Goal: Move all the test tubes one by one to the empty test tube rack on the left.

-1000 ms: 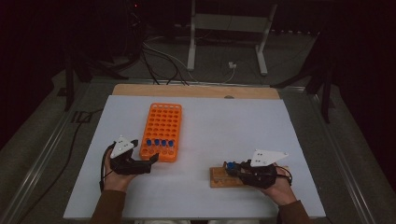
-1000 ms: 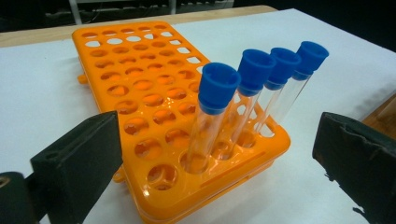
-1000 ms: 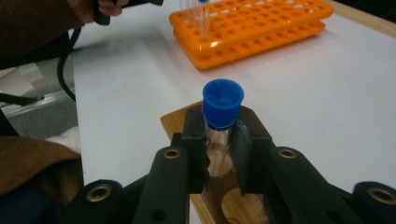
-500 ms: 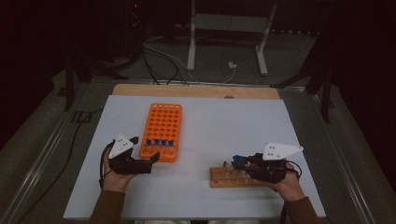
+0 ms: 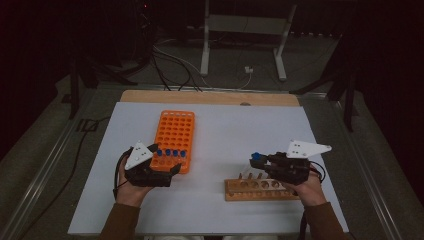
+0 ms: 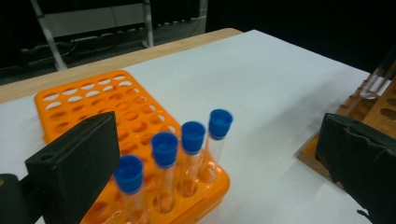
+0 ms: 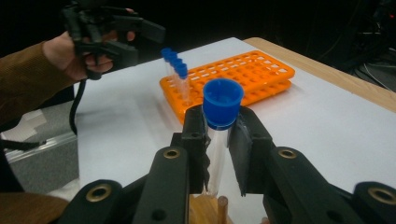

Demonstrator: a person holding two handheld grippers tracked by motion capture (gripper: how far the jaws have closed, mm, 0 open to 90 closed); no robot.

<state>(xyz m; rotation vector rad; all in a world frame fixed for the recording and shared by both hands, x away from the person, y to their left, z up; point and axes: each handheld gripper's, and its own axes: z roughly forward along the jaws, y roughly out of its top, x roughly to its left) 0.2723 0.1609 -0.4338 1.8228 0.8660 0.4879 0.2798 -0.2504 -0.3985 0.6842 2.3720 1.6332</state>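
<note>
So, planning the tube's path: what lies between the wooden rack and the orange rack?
Bare white mat between wooden rack and orange rack, seen in the high view.

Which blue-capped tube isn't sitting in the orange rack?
The tube clamped in the right gripper, held above the wooden rack. The other four tubes stand in a row in the orange rack.

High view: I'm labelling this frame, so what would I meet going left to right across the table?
Left gripper → orange rack with four blue-capped tubes → blue-capped tube held in the right gripper over the wooden rack.
</note>
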